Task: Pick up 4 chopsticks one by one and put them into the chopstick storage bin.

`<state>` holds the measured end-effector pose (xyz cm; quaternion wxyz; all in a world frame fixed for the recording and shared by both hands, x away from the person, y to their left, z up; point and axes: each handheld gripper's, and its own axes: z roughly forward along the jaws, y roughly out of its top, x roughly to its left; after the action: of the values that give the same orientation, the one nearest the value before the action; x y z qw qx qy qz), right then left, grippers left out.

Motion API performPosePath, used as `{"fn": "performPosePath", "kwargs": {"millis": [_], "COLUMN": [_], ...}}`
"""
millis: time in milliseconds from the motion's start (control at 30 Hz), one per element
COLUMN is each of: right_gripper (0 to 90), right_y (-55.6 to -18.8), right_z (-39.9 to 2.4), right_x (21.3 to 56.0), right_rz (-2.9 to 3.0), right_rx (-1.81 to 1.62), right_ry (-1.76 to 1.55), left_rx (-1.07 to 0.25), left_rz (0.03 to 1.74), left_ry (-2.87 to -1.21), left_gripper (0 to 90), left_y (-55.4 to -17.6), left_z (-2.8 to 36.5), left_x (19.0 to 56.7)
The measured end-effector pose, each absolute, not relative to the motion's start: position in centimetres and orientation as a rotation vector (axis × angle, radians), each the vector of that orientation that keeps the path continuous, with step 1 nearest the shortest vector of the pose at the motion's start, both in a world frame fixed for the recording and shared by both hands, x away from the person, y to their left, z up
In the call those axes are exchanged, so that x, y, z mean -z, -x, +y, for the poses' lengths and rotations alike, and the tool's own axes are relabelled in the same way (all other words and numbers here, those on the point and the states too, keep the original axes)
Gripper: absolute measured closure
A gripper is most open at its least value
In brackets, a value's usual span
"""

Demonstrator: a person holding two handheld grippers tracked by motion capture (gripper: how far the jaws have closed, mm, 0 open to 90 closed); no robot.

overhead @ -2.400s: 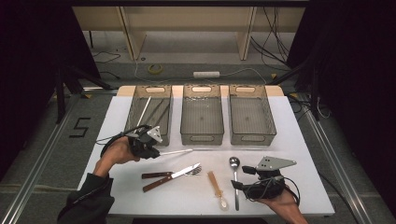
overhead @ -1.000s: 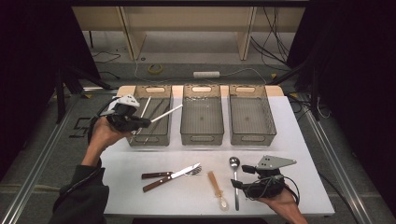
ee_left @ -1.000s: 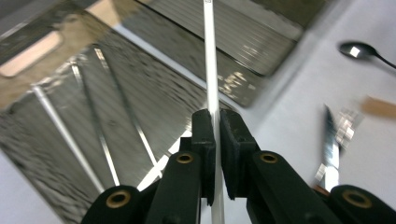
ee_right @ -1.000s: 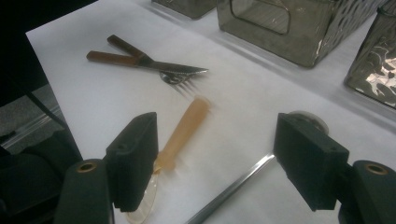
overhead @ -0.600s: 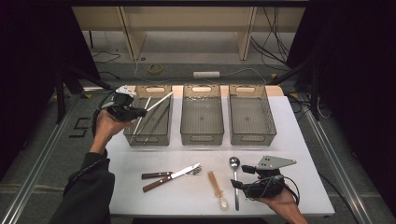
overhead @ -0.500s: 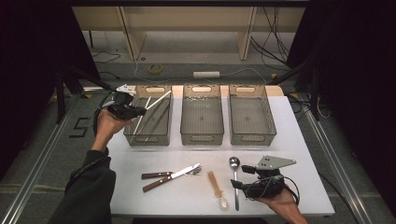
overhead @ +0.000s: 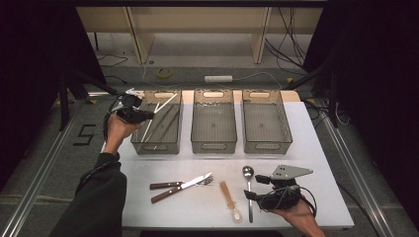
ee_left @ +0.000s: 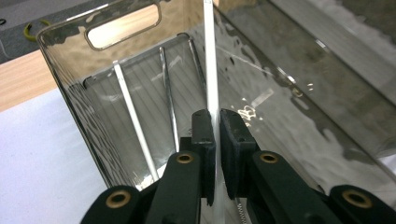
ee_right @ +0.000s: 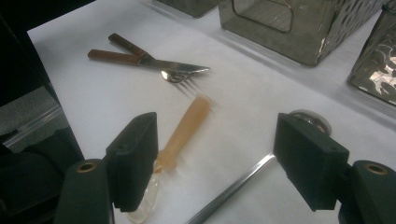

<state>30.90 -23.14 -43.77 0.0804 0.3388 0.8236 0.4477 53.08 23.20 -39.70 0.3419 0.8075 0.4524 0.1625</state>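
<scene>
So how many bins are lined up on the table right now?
3: left bin under the left claw holding a white stick, middle bin, right bin. None looks hidden.

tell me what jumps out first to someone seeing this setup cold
Three clear bins stand in a row at the table's far side, and the left tongs, shut on a white chopstick, hold it over the left bin. Near the front edge lie a knife, fork, plastic spoon and metal spoon, beside the open right tongs.
</scene>
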Motion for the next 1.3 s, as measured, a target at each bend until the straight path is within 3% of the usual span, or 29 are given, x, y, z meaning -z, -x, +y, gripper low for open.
{"fn": "performPosePath", "kwargs": {"millis": [633, 1033, 1300], "right_gripper": [31.7, 31.6, 31.6], "right_y": [-30.8, -30.8, -30.7], "right_z": [-23.2, -23.2, -23.1], "right_x": [43.7, 43.7, 43.7], "right_rz": [2.463, 2.458, 2.45], "right_rx": [-1.345, -1.346, -1.328], "right_ry": [-1.014, -1.015, -1.013], "left_rx": [-0.403, -0.318, -0.314], "left_rz": [1.263, 1.172, 1.11], "left_ry": [-2.063, -2.06, -2.067], "left_gripper": [83.0, 48.0, 40.3], "left_y": [-54.3, -51.4, -48.7], "left_z": [22.2, 20.7, 20.0], "left_x": [41.5, 40.0, 39.3]}}
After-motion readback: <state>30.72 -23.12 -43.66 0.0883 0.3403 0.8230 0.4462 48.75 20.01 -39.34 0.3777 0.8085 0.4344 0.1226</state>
